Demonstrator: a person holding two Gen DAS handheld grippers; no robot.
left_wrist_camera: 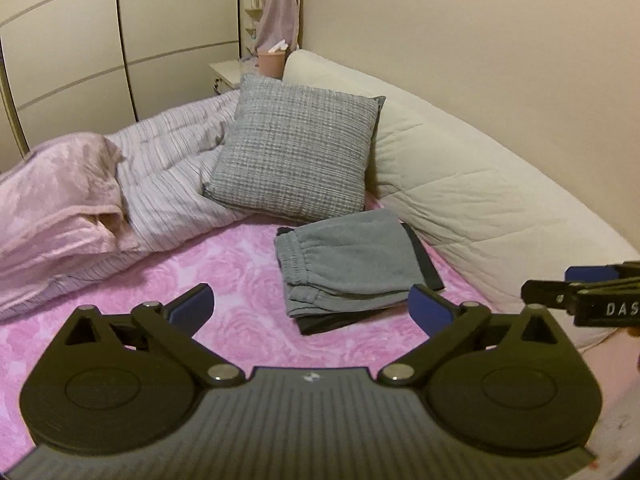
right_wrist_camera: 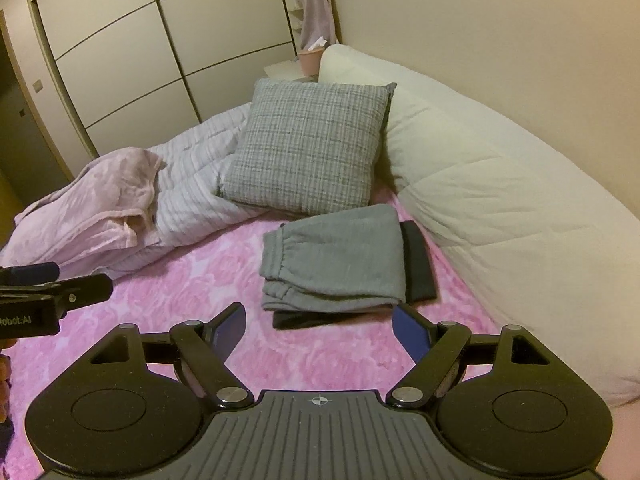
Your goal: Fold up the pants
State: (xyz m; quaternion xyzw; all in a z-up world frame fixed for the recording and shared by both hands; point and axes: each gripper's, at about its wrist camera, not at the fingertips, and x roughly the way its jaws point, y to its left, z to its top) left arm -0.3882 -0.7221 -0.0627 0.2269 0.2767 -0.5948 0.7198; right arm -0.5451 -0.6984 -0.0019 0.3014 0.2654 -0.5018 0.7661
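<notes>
Grey pants (left_wrist_camera: 344, 260) folded, sitting on top of dark folded garment (left_wrist_camera: 426, 258) on pink bedspread (left_wrist_camera: 224, 268), near bed's far edge, just in front of grey cushion (left_wrist_camera: 296, 152). My left gripper (left_wrist_camera: 312, 304) spread wide, nothing in it. My right gripper (right_wrist_camera: 318, 328) same deal, wide open, empty, hovering short of pile.

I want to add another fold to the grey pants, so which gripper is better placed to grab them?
Right, marginally. The right gripper has the grey pants centred ahead of its open jaws; for the left gripper they sit right of centre.
</notes>
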